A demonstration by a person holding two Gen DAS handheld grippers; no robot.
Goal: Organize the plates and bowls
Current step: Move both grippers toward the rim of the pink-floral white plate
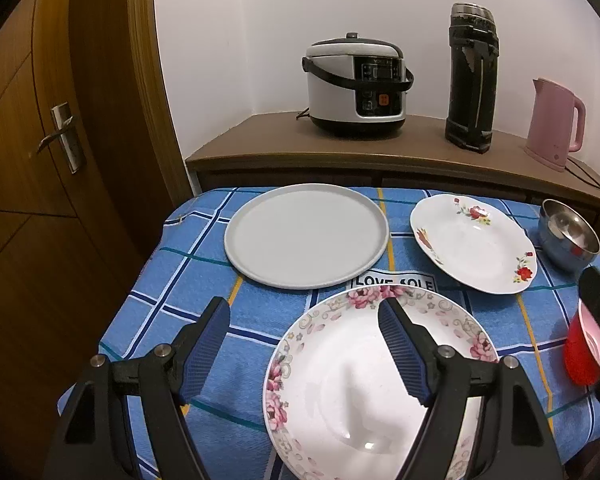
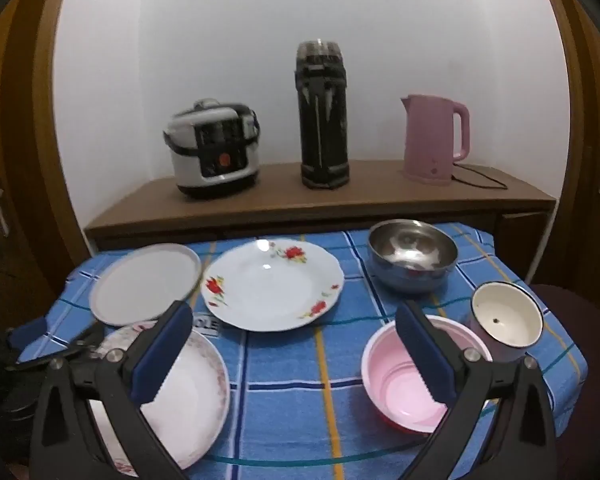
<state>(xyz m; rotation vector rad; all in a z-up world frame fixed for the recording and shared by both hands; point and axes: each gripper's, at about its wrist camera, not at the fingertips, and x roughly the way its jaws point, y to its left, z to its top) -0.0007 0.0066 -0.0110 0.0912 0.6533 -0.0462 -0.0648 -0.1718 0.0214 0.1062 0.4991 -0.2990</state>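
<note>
Both grippers were spread wide, holding nothing. The left gripper (image 1: pixel 304 340) hung right over the pink-flowered plate (image 1: pixel 352 392); the right gripper (image 2: pixel 296 344) was nearer the pink bowl (image 2: pixel 404 384), probably next.

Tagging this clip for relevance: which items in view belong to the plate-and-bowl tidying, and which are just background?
Job: grey plate, red-rose plate, pink-floral plate, steel bowl, pink bowl, enamel cup.
Background: rice cooker, black thermos, pink kettle.
</note>
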